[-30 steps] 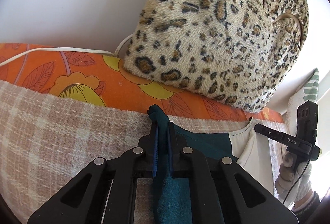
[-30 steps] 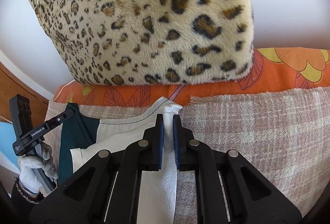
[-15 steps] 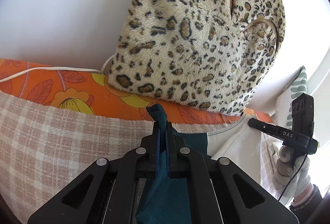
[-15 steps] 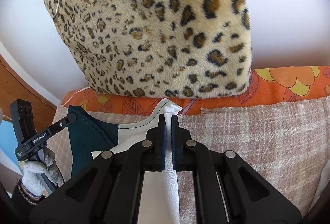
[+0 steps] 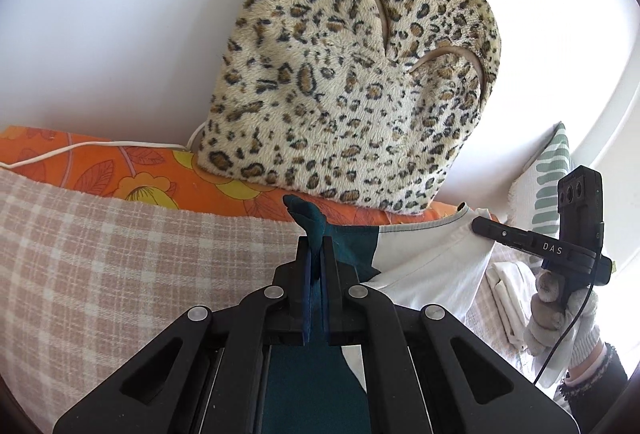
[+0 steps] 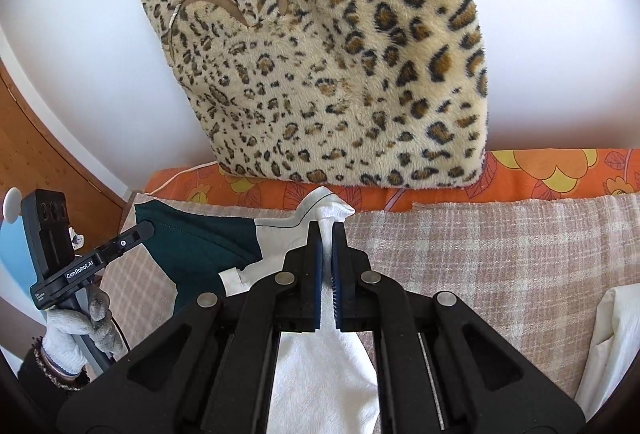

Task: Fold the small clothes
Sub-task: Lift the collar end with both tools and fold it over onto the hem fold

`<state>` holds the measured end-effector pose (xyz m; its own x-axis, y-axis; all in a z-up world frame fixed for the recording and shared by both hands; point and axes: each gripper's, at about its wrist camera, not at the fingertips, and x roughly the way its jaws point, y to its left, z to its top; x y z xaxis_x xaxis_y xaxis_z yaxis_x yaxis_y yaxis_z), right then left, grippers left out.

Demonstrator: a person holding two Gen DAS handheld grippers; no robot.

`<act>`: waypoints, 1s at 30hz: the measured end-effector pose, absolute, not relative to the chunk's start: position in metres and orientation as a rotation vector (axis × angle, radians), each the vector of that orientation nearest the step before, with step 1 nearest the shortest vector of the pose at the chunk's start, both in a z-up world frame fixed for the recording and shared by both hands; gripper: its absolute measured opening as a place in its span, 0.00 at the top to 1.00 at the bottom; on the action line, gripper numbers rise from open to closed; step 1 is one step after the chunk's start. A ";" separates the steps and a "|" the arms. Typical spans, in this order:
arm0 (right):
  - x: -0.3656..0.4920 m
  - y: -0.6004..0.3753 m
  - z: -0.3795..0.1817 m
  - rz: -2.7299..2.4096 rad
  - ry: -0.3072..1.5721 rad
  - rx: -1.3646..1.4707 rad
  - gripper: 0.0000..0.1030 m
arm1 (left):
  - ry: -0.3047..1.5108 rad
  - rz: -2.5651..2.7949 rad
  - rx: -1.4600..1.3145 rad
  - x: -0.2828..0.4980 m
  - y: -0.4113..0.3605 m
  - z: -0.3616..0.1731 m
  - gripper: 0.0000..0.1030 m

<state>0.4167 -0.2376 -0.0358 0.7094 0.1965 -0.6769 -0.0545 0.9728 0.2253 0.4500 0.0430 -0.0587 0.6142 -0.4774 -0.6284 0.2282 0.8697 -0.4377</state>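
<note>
A small garment, half dark teal (image 5: 352, 246) and half white (image 6: 320, 386), hangs stretched between my two grippers above a beige checked blanket (image 5: 120, 258). My left gripper (image 5: 315, 254) is shut on the teal corner. My right gripper (image 6: 328, 238) is shut on the white corner. The right gripper also shows in the left wrist view (image 5: 480, 224), pinching the white edge. The left gripper shows in the right wrist view (image 6: 148, 228) at the teal edge. The garment's lower part is hidden under the gripper bodies.
A leopard-print cushion (image 5: 352, 86) leans on the white wall behind, on an orange floral sheet (image 5: 120, 170). A white cable (image 5: 80, 148) runs along the sheet. Folded white cloth (image 5: 508, 294) lies to the right. A wooden panel (image 6: 40, 138) stands at the left.
Both grippers have lifted and drawn back from the cushion, raising the garment's top edge. Both stay shut on their corners.
</note>
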 end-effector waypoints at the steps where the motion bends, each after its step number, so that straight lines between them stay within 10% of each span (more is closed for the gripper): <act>1: 0.413 -0.235 -0.032 0.142 0.768 0.191 0.95 | 0.811 -0.418 -0.328 0.445 0.041 -0.055 0.98; 30: 0.204 -0.180 -0.033 0.198 0.764 0.099 0.95 | 0.828 -0.489 -0.238 0.246 0.028 -0.036 0.98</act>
